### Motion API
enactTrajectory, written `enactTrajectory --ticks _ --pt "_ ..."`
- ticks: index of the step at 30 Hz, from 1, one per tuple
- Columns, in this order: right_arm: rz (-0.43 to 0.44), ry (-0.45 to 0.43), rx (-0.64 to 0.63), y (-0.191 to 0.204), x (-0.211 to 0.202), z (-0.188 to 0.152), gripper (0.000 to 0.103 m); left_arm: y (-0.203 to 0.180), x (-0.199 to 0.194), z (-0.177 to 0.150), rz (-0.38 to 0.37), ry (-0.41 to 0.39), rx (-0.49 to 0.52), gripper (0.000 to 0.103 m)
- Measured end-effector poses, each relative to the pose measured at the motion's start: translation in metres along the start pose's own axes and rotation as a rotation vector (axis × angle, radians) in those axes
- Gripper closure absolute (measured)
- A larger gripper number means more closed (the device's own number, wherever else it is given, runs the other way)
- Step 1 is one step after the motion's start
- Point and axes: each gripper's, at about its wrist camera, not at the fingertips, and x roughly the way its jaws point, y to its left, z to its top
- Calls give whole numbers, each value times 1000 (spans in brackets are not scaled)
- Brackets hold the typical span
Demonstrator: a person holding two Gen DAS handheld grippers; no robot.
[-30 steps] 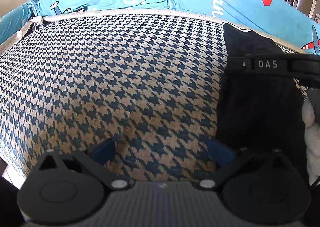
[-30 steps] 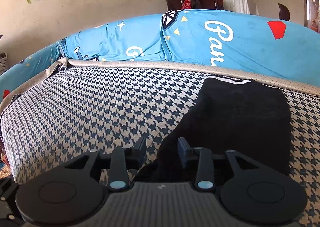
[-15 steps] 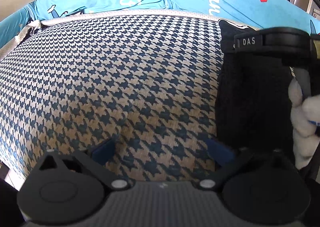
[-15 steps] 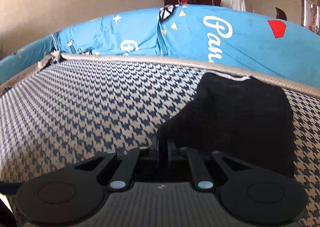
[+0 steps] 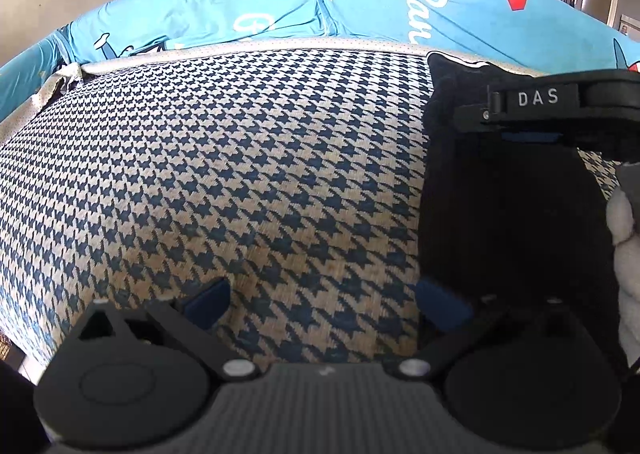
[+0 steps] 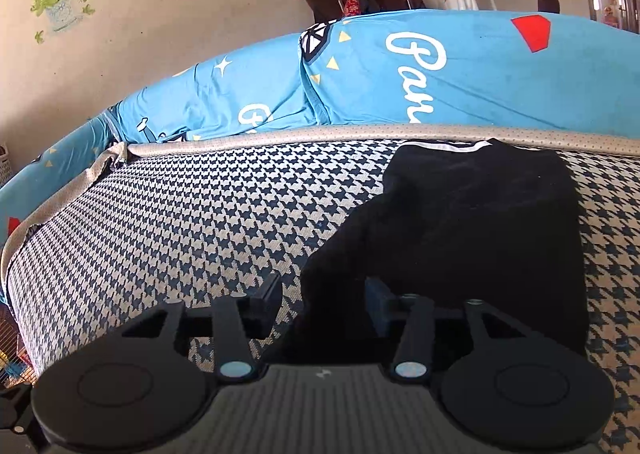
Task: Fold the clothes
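Black garment [image 6: 480,238] lying on the houndstooth cushion [image 6: 200,238], toward its right side, top edge with a white trim up against the beige piping [image 6: 360,132] at the cushion's back. Folded into a rough rectangle, left edge running diagonally down to the near corner. Blue printed cover [image 6: 460,66] draped over the backrest beyond the piping.

Right gripper [image 6: 322,304] low over the garment's near left corner, fingers apart; left finger over bare cushion, right finger over the dark cloth, a ridge of cloth rising between them. Not clamped; cannot tell whether either pad touches the fabric.

Left gripper [image 5: 322,300] over the cushion just left of the garment [image 5: 508,214], fingers spread wide and empty; right blue pad [image 5: 440,310] at the garment's left edge, left pad over bare houndstooth [image 5: 200,174]. Right gripper [image 5: 560,110] seen side-on from here, reaching in over the garment from the right, marked "DAS". White fuzzy sleeve [image 5: 626,254] at the right edge behind it.
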Motion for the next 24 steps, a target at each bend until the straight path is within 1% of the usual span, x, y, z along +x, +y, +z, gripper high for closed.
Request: enactTrajectory --ticks 4,7,10,15,21,24 --pt "-37 9 24 -11 -17 -7 55 -8 0 0 -9 -11 28 0" --pt "-65 21 51 -17 -29 -14 51 -11 6 -1 -18 18 37 0" --pt "-93 30 75 -22 -40 -22 49 -13 9 -3 -15 27 54 0" --pt "-140 46 116 -31 -59 -34 48 -9 12 -4 -32 35 31 0" --pt "-181 59 180 -40 -82 -52 48 -11 12 -5 -20 32 44 0" --pt "-201 55 197 -43 -96 -61 45 -11 12 -6 -21 32 45 0"
